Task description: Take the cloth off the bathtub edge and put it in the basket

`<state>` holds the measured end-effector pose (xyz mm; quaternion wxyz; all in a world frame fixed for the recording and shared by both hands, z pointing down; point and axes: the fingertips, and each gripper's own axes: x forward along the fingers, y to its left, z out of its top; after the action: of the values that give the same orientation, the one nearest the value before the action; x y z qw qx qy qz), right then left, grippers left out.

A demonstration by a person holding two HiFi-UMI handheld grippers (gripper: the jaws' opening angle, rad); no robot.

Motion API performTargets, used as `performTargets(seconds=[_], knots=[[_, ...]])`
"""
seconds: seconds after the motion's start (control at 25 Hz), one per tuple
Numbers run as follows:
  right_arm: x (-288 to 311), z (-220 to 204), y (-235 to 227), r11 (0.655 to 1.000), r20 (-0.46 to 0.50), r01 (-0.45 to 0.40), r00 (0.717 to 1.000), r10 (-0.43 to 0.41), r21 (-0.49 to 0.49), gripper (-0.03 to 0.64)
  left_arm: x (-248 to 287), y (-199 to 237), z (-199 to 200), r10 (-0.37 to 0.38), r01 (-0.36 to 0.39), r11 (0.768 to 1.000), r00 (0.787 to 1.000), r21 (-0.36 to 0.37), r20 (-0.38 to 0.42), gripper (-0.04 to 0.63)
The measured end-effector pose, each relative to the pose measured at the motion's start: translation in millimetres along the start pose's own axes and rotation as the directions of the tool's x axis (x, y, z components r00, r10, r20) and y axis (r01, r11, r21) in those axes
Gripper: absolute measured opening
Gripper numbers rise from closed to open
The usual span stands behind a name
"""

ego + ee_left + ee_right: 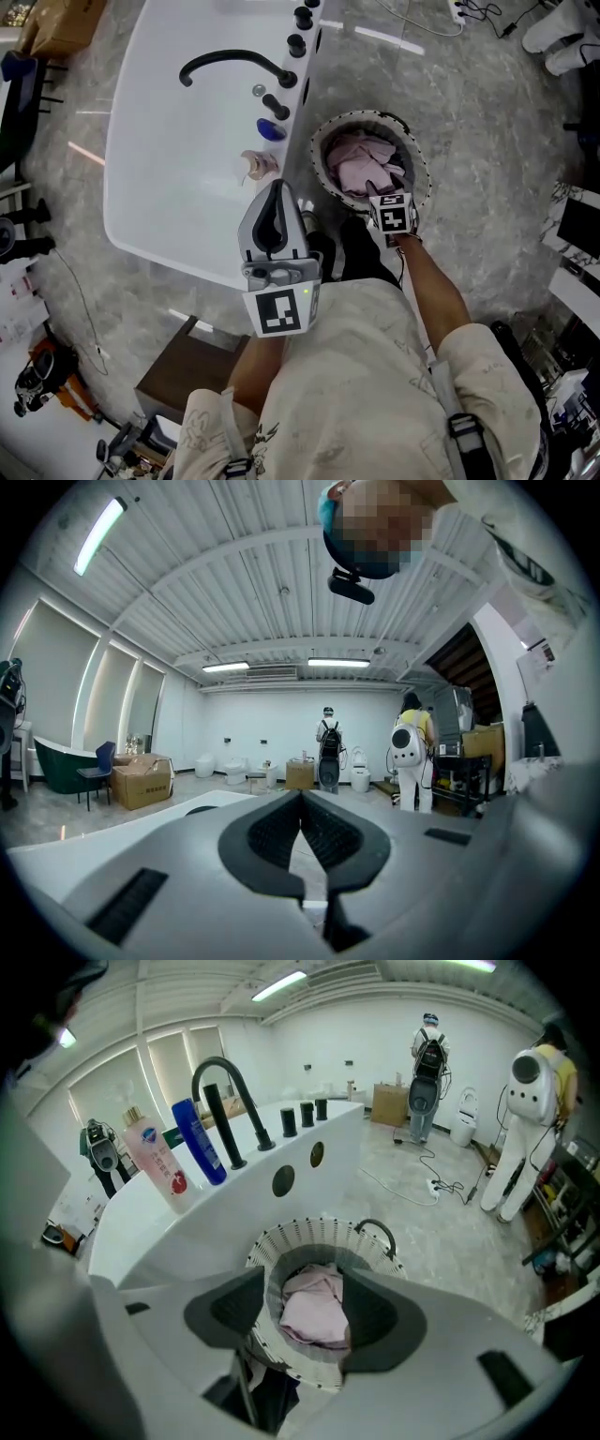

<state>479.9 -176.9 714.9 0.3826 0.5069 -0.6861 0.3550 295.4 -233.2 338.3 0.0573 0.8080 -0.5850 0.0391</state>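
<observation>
The pink cloth [314, 1314] is down in the woven basket [309, 1230] on the floor just beside the white bathtub [178, 187], so by the look of it the task is as good as done. The right gripper [307, 1288] hangs over the basket, pointing steeply down, its jaws standing well apart with nothing pinched between them; the cloth shows through the gap below. The left gripper [302, 799] is held about level over the tub's near edge, jaws brought together at the tips and empty. Now the danger: the cloth sits heaped fairly high, and from the head view it is hard to say whether a fold touches one right pad. If it does, a lift could drag it up over the rim. The basket looks light, too, and its dark handle [378, 1232] is near the right jaws, so a careless sideways pull could hook it and tip the lot. The bottles [155, 1162] on the tub edge stand near the left gripper's path.
</observation>
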Motion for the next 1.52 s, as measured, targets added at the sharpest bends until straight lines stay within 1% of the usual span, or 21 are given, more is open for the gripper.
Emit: performTargets(seconds=[0.16,0.4,0.6,0.68,0.76,0.92,1.0,1.12,1.28,1.36,1.44,1.52], knots=[[-28.1,23.6,12.9,0.998,0.105,-0.009,0.994,0.015,-0.054,0.245,-8.8,8.0,1.9,0.011,-0.011,1.0,1.0,0.0,0.004,0.003],[-86.3,49.8,40.0,0.998,0.227,-0.049,0.972,0.057,-0.041,0.245,-27.7,25.2,0.3,0.042,-0.042,0.999,0.999,-0.006,-0.006,0.002],[-136.1,80.3,68.8,0.993,0.333,-0.104,0.936,0.118,-0.058,0.245,-33.3,35.1,11.1,0.045,-0.045,0.999,0.999,-0.002,0.031,0.003],[-160.7,94.1,77.4,0.991,0.381,-0.109,0.915,0.131,-0.079,0.245,-35.7,38.5,15.6,0.049,-0.049,0.999,0.998,0.001,0.041,0.003],[-186.2,110.6,81.3,0.991,0.437,-0.108,0.889,0.134,-0.084,0.245,-36.7,41.7,21.7,0.05,-0.05,0.999,0.997,0.006,0.054,0.002],[-235.0,144.4,81.7,0.993,0.551,-0.106,0.826,0.121,-0.06,0.245,-39.3,46.7,32.3,0.04,-0.041,0.999,0.997,0.017,0.066,0.002],[-261.0,161.6,81.8,0.994,0.607,-0.095,0.787,0.111,-0.06,0.245,-42.6,48.2,37.3,0.033,-0.035,0.999,0.997,0.024,0.073,0.003],[-303.1,189.5,79.8,0.996,0.696,-0.057,0.713,0.089,-0.069,0.245,-46.5,49.8,44.0,0.027,-0.03,0.999,0.996,0.03,0.082,0.003],[-356.6,224.1,74.5,0.997,0.804,-0.01,0.591,0.063,-0.07,0.244,-49.9,51.3,54.4,0.024,-0.028,0.999,0.996,0.04,0.091,0.003],[-380.2,239.1,72.5,0.997,0.842,0.026,0.536,0.052,-0.078,0.244,-50.2,51.1,63.5,0.021,-0.026,0.999,0.994,0.045,0.106,0.003],[-399.9,250.8,71.5,0.994,0.868,0.063,0.494,0.045,-0.087,0.244,-50.0,50.7,74.3,0.017,-0.023,0.999,0.992,0.048,0.123,0.002],[-414.0,258.8,71.2,0.992,0.885,0.088,0.464,0.039,-0.09,0.244,-49.4,51.2,85.3,0.018,-0.025,0.998,0.99,0.051,0.141,0.003]])
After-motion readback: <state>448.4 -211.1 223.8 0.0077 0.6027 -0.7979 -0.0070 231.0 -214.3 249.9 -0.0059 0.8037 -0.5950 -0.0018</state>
